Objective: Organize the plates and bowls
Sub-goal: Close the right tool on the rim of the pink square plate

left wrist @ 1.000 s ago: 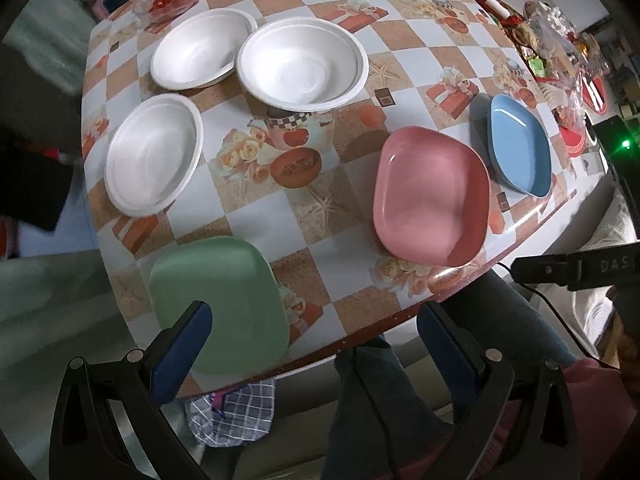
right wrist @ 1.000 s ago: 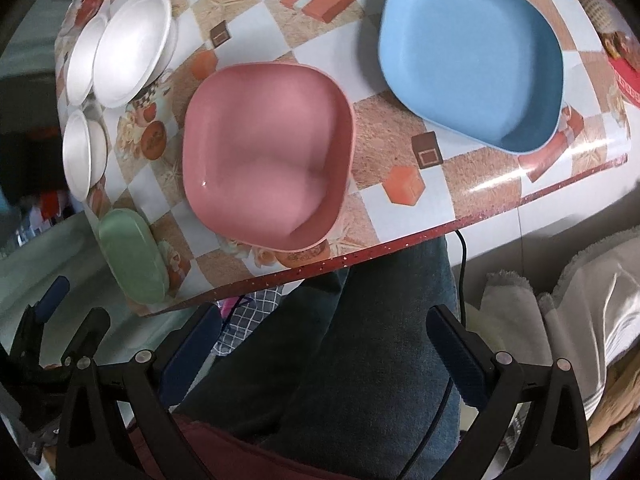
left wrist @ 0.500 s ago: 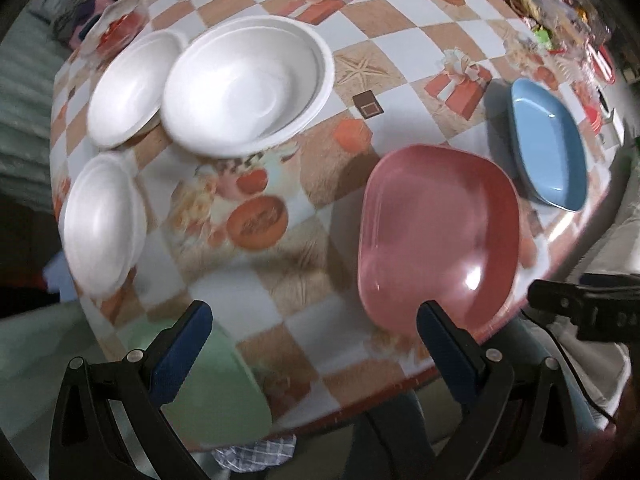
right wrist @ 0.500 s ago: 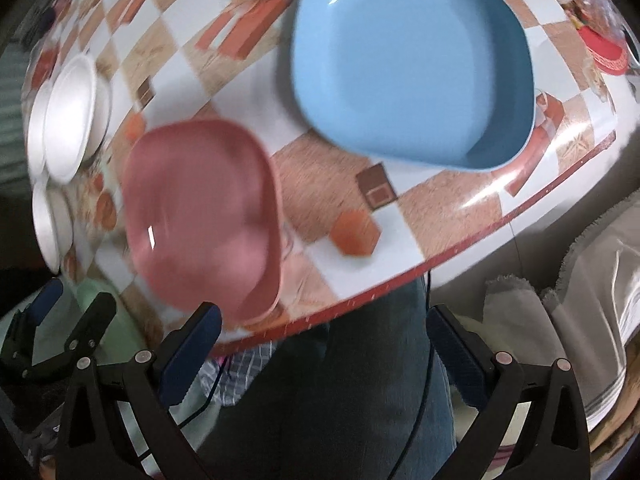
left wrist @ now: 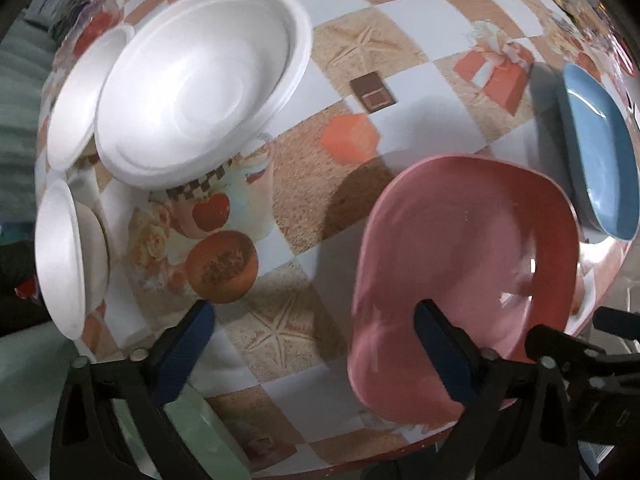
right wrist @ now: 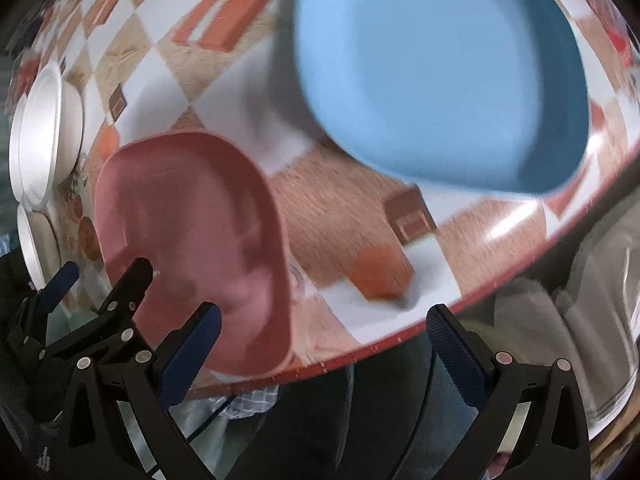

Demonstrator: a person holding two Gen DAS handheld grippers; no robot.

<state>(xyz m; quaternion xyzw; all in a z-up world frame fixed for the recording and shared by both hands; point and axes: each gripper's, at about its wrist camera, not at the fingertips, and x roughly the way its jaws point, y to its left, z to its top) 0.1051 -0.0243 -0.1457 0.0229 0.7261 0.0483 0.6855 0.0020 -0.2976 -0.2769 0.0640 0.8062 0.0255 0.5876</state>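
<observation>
The pink plate (left wrist: 464, 280) is sitting at the table's (left wrist: 360, 60) near edge, the blue plate (right wrist: 440, 72) just beyond it. The left gripper (left wrist: 312, 344) is hanging spread, one finger over the pink rim; the right gripper (right wrist: 324, 352) is gaping off the edge. A careless nudge is risking tipping pink onto the floor.

In the left wrist view three bowls (left wrist: 192, 80) cluster upper left, two plates (left wrist: 464, 280) lie right, another plate (left wrist: 200, 432) bottom left.
</observation>
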